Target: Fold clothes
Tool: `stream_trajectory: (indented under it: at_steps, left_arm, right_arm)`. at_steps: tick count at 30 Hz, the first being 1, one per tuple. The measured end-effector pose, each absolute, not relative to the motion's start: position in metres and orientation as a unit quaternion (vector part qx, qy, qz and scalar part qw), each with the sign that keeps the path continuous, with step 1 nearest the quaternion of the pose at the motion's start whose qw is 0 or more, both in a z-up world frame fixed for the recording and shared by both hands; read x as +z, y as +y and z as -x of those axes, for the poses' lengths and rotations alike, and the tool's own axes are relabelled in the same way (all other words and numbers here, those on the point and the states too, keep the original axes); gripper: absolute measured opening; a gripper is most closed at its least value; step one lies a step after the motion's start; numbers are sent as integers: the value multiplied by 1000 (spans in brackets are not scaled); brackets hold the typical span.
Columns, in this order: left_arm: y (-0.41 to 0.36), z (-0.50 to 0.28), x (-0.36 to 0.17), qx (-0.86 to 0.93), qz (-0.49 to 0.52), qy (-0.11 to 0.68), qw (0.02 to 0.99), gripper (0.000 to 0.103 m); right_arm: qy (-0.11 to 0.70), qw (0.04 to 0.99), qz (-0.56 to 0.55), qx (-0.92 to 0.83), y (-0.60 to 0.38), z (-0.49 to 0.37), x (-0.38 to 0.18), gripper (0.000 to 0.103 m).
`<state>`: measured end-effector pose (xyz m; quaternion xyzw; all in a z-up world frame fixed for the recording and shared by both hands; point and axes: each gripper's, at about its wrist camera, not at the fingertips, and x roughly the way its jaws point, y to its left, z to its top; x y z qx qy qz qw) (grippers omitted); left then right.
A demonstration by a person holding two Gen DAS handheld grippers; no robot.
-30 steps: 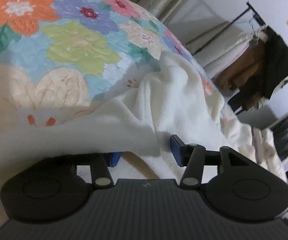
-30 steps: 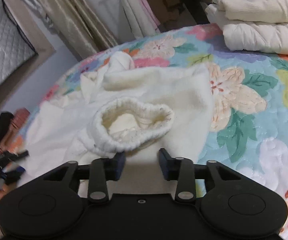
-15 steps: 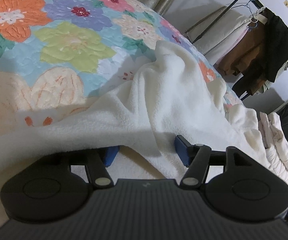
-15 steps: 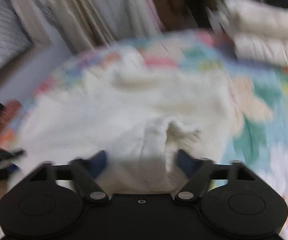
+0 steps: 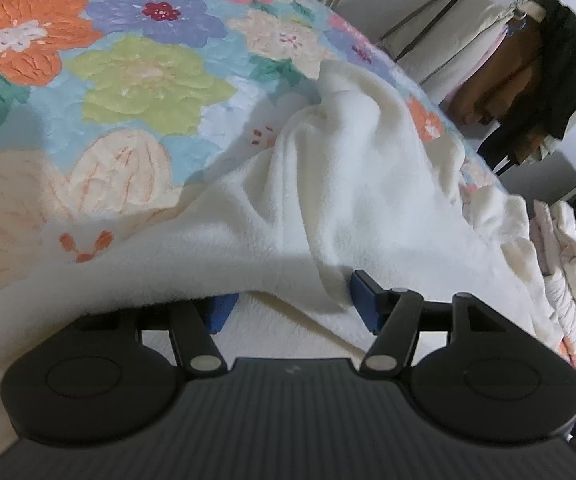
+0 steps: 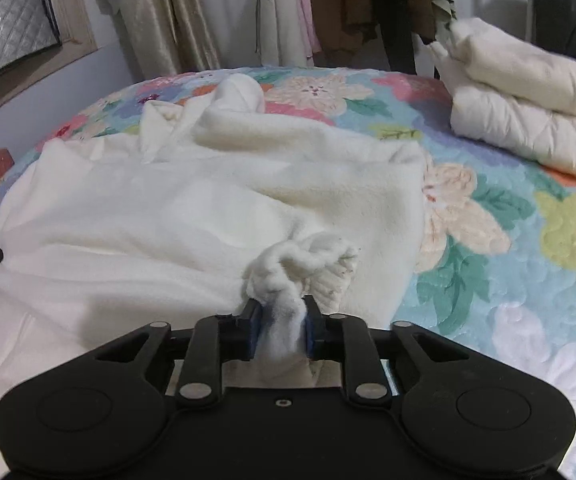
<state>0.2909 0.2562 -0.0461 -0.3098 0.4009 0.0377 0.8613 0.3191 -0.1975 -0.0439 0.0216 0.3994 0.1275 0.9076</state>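
Closing on the ribbed cuff (image 6: 307, 260) of the cream fleece garment (image 6: 192, 216), right claw (image 6: 279, 322) has both pads pressing the bunched fabric. Left claw (image 5: 293, 308) is spread, fleece (image 5: 327, 208) draped over its left finger, nothing pinched. Garment lies crumpled on the floral bedspread (image 6: 499, 216), folded cream stack (image 6: 527, 112) well apart at far right.
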Motion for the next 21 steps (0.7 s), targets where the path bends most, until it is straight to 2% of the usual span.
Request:
stream_trajectory:
  at_steps: [1,3,5,7,8,12,15,21]
  left_arm:
    - [256,-287,-41,37,312,404,859,65]
    - [255,-273,-28,33,313,398,862,71]
    - [252,-253,-14,38,294,396,869,76]
    - [248,-227,-1,52,265,397,877,88]
    - [247,-211,4,64,251,397,881,90]
    - [255,-143,11,117,229,381,888,90]
    - [272,-98,3,158,244,382,877,90]
    - [304,-39,-11,224,267,389,853,90]
  right_arm:
    - [401,907,-26,127,-198,-318,-43,39]
    - [412,902,-38,122,-201,-314,-40,54]
    - [416,900,-55,123,-205,-309,-32,57]
    - [408,903,-74,114,-209,-296,-22,64]
    - [404,904,-82,111,-210,-288,-19,69]
    - [414,895,-83,143,-207,-260,-10,69]
    - [426,885,-73,171,-203,-235,-9,73]
    - [469,855,-45,217,-189,-182,-12,75]
